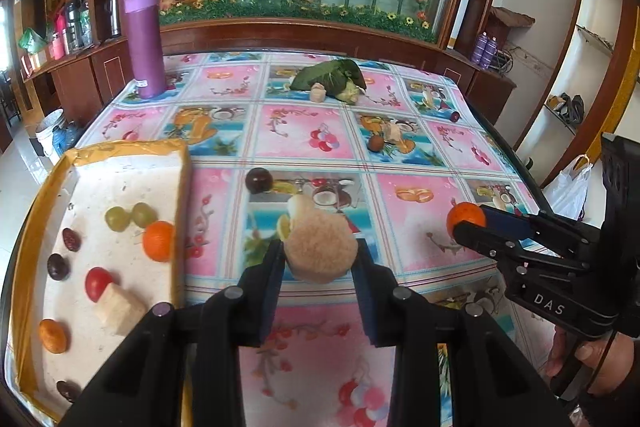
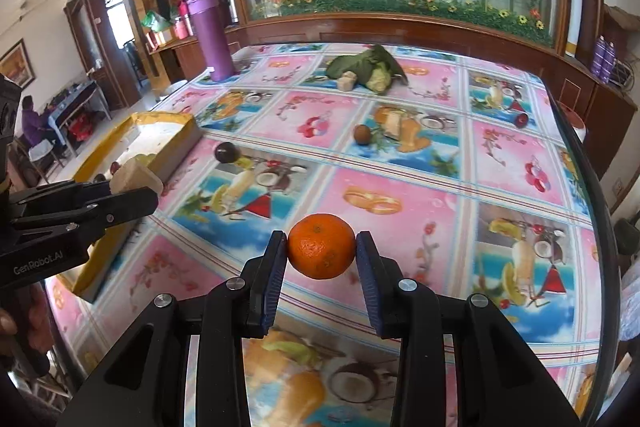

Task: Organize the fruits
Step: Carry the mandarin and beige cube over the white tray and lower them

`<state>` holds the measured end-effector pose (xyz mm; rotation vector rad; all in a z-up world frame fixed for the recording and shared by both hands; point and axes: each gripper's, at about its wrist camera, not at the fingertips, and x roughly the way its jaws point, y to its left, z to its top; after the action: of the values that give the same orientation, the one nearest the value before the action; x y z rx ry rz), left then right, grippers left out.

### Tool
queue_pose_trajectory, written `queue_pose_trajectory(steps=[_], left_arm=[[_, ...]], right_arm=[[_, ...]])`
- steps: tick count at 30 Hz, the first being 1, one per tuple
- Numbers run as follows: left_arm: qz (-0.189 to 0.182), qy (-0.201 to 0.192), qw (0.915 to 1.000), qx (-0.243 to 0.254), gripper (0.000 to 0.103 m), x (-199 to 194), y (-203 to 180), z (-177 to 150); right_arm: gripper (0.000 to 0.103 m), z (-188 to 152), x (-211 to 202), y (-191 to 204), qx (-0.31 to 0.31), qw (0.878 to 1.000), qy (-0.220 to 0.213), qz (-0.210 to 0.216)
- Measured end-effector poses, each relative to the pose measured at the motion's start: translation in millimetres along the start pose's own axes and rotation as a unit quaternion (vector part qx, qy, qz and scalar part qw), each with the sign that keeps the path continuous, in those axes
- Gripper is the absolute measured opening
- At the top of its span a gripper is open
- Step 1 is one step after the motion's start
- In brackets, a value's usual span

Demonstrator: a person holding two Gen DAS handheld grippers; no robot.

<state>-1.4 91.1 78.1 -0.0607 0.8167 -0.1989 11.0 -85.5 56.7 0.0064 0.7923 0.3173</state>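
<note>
At about nine o'clock of the left wrist view sits the yellow-rimmed tray (image 1: 182, 187), its white floor already holding two green grapes (image 1: 130, 215), a small orange (image 1: 159, 241), a cherry tomato (image 1: 97, 283), a pale fruit chunk (image 1: 120, 309), a second orange (image 1: 53, 336) and several dark fruits along its left side; it reads as the collecting place, so the sorting looks well along. Moving toward the centre, the left gripper (image 1: 320, 255) is clamped on a pale, fuzzy-faced fruit piece (image 1: 322, 251), lifted just right of the tray's wall, probably so it can swing over that wall and drop in. Beyond it at twelve o'clock a dark plum (image 1: 259, 180) lies loose on the patterned tablecloth (image 1: 420, 255), with a brown round fruit (image 1: 375, 143) farther back toward one o'clock, and a leafy vegetable (image 1: 332, 75) and a purple flask (image 1: 145, 39) at the far edge. At three o'clock the right gripper (image 2: 321, 247) squeezes a mandarin (image 2: 321, 246) squarely across its middle, a hold that likely keeps a round fruit from rolling out, and it hangs above the cloth well apart from the tray. Each hand carrying one fruit suggests two deliveries in turn, the left one nearer.
</note>
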Motion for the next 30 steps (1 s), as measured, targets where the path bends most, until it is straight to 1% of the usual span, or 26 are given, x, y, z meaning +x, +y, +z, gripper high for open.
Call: queue_pose_trajectory(steps=[7, 12, 17, 23, 26, 30], left_arm=[[0.008, -0.009, 0.9997, -0.019, 0.037, -15, 32, -2], [0.02, -0.018, 0.9987, -0.044, 0.037, -26, 61, -3], [0.045, -0.024, 0.9965, -0.067, 0.037, -38, 98, -5], [0.083, -0.02, 0.9924, -0.088, 0.037, -43, 145, -4], [0.101, -0.016, 0.9907, -0.09, 0.037, -40, 165, 0], [0.116, -0.007, 0.9892, -0.09, 0.037, -28, 187, 10]], right_arm=[[0.035, 14, 8, 40, -0.027, 0.999, -0.004, 0.017], [0.035, 28, 18, 69, -0.047, 0.998, -0.004, 0.034], [0.035, 45, 31, 100, -0.072, 0.996, -0.005, 0.054], [0.035, 68, 52, 137, -0.101, 0.992, -0.004, 0.076], [0.035, 80, 66, 154, -0.107, 0.99, -0.001, 0.088], [0.035, 95, 87, 173, -0.113, 0.989, 0.005, 0.096]])
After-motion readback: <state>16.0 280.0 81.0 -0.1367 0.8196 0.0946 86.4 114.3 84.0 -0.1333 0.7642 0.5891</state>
